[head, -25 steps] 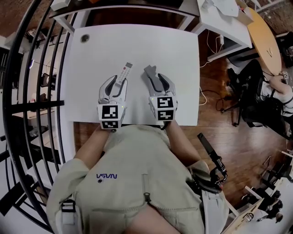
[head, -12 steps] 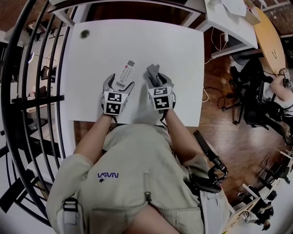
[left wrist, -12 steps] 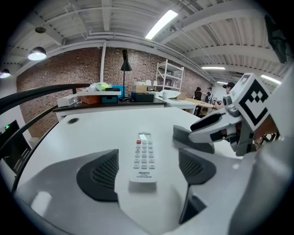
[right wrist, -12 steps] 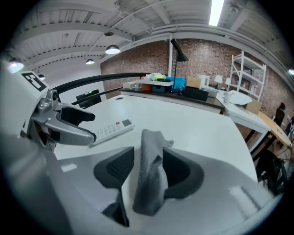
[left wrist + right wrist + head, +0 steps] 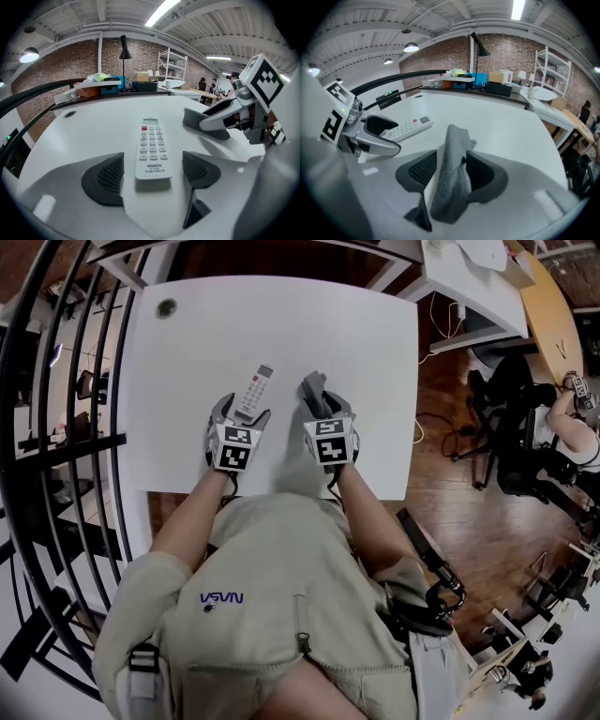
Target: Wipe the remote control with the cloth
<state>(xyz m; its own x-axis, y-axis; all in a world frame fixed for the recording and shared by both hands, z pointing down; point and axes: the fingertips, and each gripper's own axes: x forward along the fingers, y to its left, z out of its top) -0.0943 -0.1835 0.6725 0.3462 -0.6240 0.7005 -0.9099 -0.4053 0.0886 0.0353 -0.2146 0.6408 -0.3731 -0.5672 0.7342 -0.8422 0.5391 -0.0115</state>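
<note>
L gripper point(image 5: 152, 173): jaws just opened wide, remote point(image 5: 152, 147) flat on table point(image 5: 356, 352) btwn them, untouched. R gripper point(image 5: 451, 172): jaws just opened too, slack round cloth point(image 5: 454, 145) bunched upright btwn pads. Prob. a set-down. Any wiping needs R clamped on cloth first. No containers nearby.

Remote point(image 5: 152, 150) smooth white plastic; cloth point(image 5: 450, 178) grey woven; table point(image 5: 93, 126) matt white.

Remote control point(image 5: 152, 149): white body, seemingly pale grey keys, one red key near the top, dark lettering. Cloth point(image 5: 452, 173): mid-grey, fine woven grain. Table point(image 5: 281, 324): plain white. Pads point(image 5: 105, 176): dark grey, ribbed. Marker cubes point(image 5: 233, 447): black squares on white. Floor point(image 5: 450, 456): brown wood. Far wall point(image 5: 61, 65): red-brown brick.
</note>
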